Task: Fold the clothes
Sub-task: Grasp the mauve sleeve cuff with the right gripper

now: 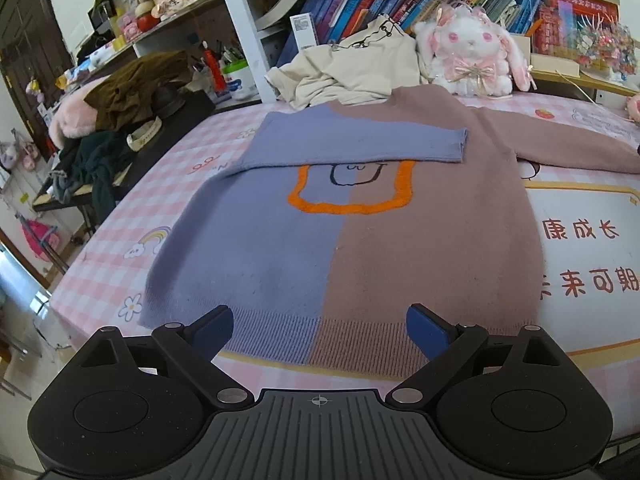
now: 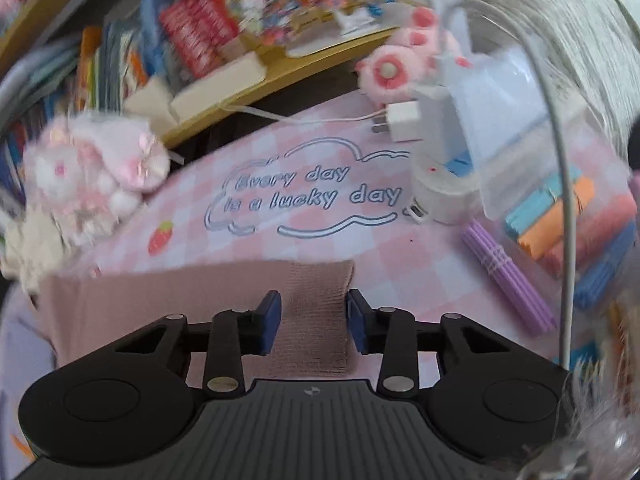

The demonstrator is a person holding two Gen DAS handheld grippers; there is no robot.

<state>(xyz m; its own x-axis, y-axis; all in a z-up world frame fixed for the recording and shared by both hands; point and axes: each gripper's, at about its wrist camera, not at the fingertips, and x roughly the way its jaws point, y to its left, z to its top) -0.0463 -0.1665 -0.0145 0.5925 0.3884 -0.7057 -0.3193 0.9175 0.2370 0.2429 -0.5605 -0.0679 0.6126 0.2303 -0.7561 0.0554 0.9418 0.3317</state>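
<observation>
Flanking sweater [image 1: 340, 232]: plush rabbit [image 1: 472, 56], cream garment [image 1: 352, 68], charger [image 2: 400, 122].

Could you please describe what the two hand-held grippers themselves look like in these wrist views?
Both look alike: the left hand-held gripper and right hand-held gripper have matte black linkage arms with silver pivot pins, blue fingertip pads, round black discs at each side, and a ribbed dark grey centre plate bearing a small crosshair mark. No sleeves or cables show.
</observation>
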